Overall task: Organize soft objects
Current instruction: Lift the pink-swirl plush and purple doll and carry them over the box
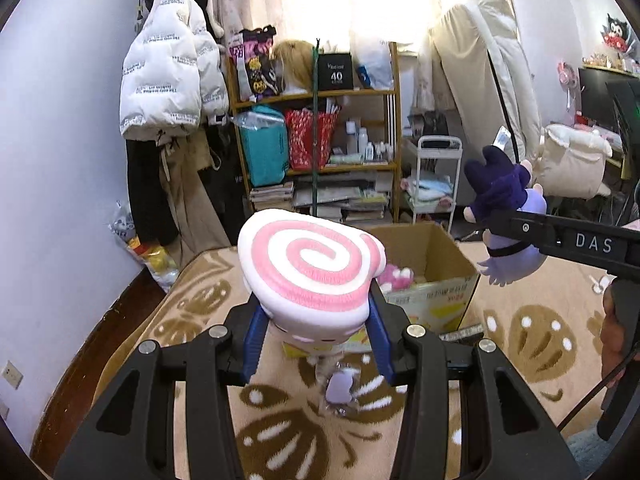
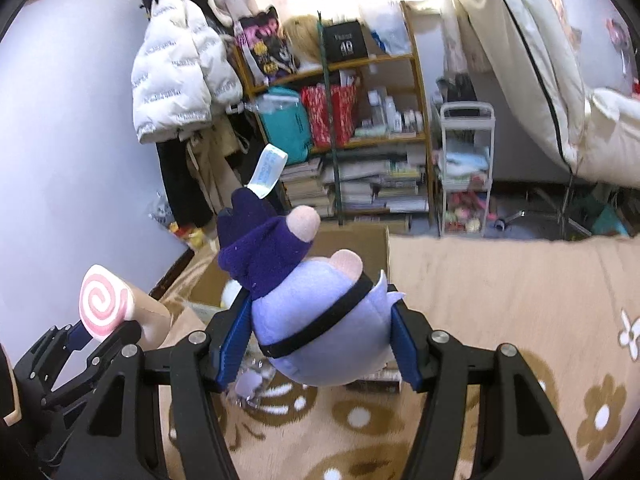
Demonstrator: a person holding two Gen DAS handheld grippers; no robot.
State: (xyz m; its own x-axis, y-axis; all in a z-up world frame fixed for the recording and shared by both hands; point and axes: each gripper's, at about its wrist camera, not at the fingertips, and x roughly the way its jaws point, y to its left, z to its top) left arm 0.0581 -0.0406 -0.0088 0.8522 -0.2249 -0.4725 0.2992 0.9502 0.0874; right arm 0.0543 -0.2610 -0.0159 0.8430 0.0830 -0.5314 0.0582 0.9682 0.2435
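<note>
My left gripper (image 1: 314,312) is shut on a pink-and-white swirl plush (image 1: 308,268) and holds it above the rug, just in front of an open cardboard box (image 1: 436,264). The box holds a pink plush (image 1: 396,278). My right gripper (image 2: 320,328) is shut on a lilac plush doll with dark purple clothes (image 2: 316,320), held in the air over the box (image 2: 352,236). The doll also shows in the left wrist view (image 1: 506,216), right of the box. The swirl plush shows in the right wrist view (image 2: 104,306) at lower left.
A small wrapped lilac item (image 1: 340,390) lies on the beige patterned rug (image 1: 532,340) below the left gripper. A cluttered shelf (image 1: 320,152), a white cart (image 1: 434,184) and hanging coats (image 1: 168,80) stand behind the box. A dark flat item (image 2: 376,380) lies on the rug.
</note>
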